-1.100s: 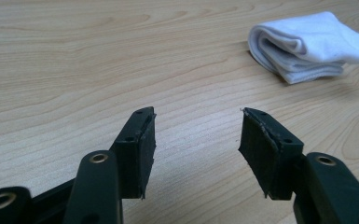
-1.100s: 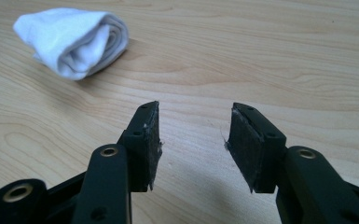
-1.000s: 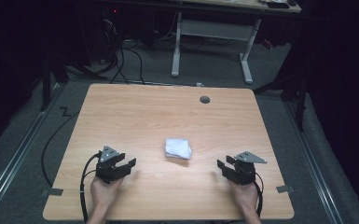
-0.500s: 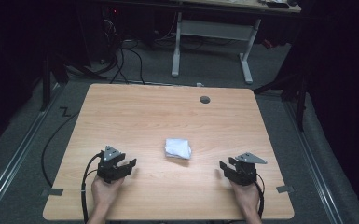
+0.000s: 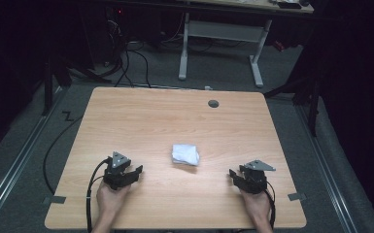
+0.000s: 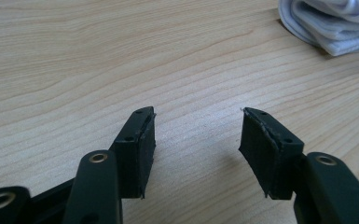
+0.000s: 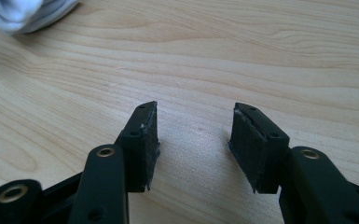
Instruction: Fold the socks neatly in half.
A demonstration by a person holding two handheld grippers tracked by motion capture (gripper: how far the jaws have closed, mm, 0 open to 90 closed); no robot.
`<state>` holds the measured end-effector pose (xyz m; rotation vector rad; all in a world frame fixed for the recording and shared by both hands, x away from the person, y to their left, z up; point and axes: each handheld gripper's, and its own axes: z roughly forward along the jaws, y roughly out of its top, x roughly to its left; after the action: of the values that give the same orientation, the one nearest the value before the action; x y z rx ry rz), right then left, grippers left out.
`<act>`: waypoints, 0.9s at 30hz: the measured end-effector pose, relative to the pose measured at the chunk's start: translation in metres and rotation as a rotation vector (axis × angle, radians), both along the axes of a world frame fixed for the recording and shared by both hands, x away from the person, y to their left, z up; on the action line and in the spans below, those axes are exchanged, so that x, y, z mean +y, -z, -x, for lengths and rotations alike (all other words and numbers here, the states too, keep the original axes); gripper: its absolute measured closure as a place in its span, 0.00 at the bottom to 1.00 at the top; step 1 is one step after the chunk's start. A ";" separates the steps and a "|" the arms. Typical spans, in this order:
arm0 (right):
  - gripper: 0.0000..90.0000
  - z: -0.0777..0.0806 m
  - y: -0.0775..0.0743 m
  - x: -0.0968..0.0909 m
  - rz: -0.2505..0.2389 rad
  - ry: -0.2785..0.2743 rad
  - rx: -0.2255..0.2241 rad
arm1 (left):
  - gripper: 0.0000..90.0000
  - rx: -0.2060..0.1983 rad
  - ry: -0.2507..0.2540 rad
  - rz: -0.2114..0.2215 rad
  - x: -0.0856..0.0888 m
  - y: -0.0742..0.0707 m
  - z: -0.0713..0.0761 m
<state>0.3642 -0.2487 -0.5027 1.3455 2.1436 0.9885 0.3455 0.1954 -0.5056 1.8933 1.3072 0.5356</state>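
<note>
**Folded white cloth between two empty, open grippers**

A folded white cloth (image 5: 185,154) lies on the wooden table (image 5: 175,116), a little toward the person's side of its middle; seen from above, the left gripper (image 5: 135,171) sits at about eight o'clock from the cloth and the right gripper (image 5: 233,173) at about four o'clock, each held in a hand near the table's six o'clock edge and well apart from the cloth.

In the left gripper view the jaws stand parted with bare wood between the pads (image 6: 144,149); nothing is gripped; the cloth (image 6: 335,25) shows at about one o'clock.

In the right gripper view the jaws have just been opening and stand parted over bare wood, nothing between them; the cloth (image 7: 23,14) shows at about eleven o'clock.

A small dark round grommet (image 5: 213,103) sits in the table toward twelve o'clock.
</note>
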 end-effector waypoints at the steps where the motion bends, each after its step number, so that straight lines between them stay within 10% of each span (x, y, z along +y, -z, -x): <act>1: 0.57 -0.001 0.000 0.000 0.006 0.002 0.004 | 0.50 -0.003 0.000 -0.004 -0.001 0.001 0.000; 27: 0.48 0.000 0.001 0.004 0.041 -0.006 -0.002 | 0.40 0.005 -0.003 -0.075 -0.009 0.002 -0.001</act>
<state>0.3645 -0.2445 -0.5035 1.3195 2.1558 0.9423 0.3469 0.1868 -0.5078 1.9552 1.3094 0.5891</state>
